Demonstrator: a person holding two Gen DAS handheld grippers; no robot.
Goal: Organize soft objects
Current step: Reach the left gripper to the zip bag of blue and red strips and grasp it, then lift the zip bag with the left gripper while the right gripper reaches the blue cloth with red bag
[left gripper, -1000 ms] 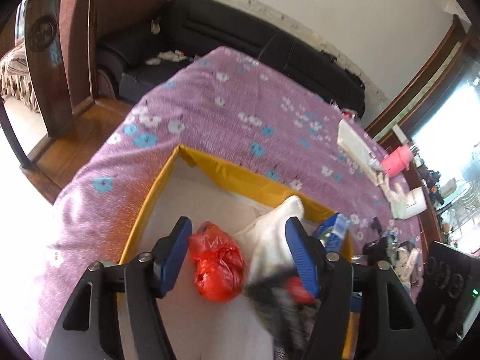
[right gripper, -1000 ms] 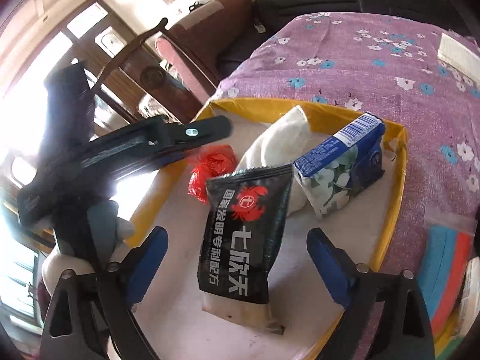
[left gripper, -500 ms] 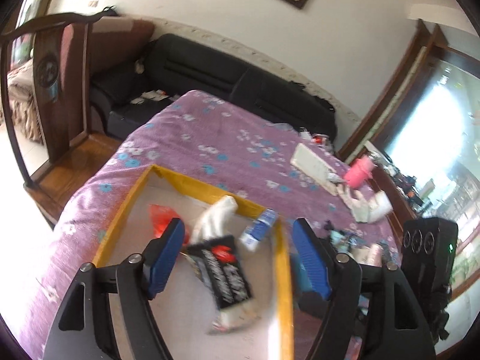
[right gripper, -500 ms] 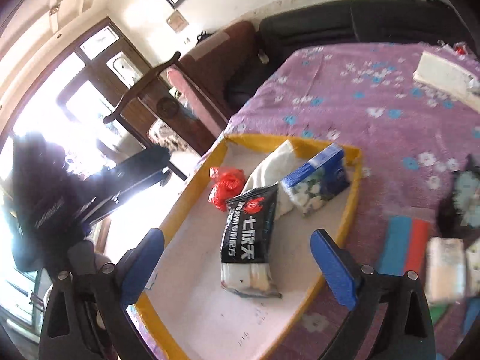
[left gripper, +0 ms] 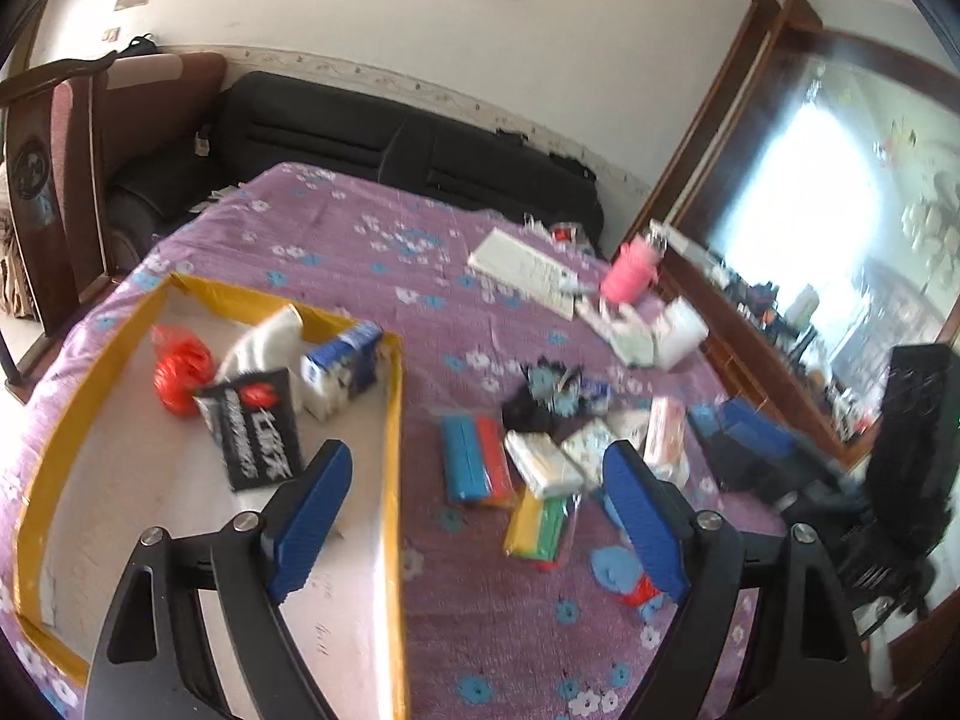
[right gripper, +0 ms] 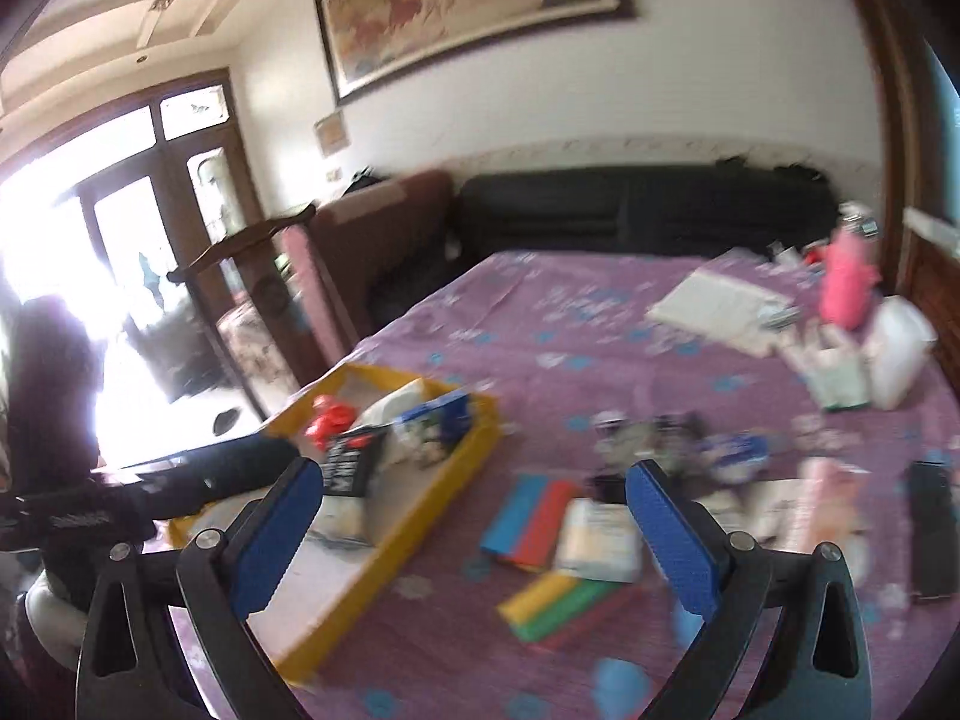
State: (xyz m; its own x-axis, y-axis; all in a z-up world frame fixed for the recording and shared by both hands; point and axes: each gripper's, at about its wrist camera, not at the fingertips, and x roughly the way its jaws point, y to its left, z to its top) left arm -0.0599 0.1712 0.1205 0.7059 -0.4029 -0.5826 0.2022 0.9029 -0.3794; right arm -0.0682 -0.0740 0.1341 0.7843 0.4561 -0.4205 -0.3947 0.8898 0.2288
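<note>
A yellow-rimmed tray (left gripper: pixel 393 420) (right gripper: pixel 480 438) sits at the left of the purple flowered table. In it lie a red bag (left gripper: pixel 180 369), a white sock (left gripper: pixel 264 339), a black snack packet (left gripper: pixel 255 426) (right gripper: pixel 351 462) and a blue tissue pack (left gripper: pixel 342 369) (right gripper: pixel 441 420). Right of the tray lie loose soft items: a blue-red sponge pack (left gripper: pixel 477 465) (right gripper: pixel 531 519), a yellow-green pack (left gripper: pixel 540 525) (right gripper: pixel 558 600) and white tissue packs (left gripper: pixel 543 465) (right gripper: pixel 600 540). My left gripper (left gripper: pixel 474 522) is open and empty above the tray's right rim. My right gripper (right gripper: pixel 474 540) is open and empty above the loose items.
A pink bottle (left gripper: pixel 630 273) (right gripper: pixel 846 285), a white keyboard (left gripper: pixel 522 270) and white boxes (left gripper: pixel 660 333) stand at the far right of the table. A black sofa (left gripper: pixel 390 138) and a wooden chair (left gripper: pixel 54 162) lie beyond the table. A black remote (right gripper: pixel 930 534) lies at the right.
Both grippers have pulled up and back from the tray and swung right, so the loose items now show. The black snack packet now lies in the tray.
</note>
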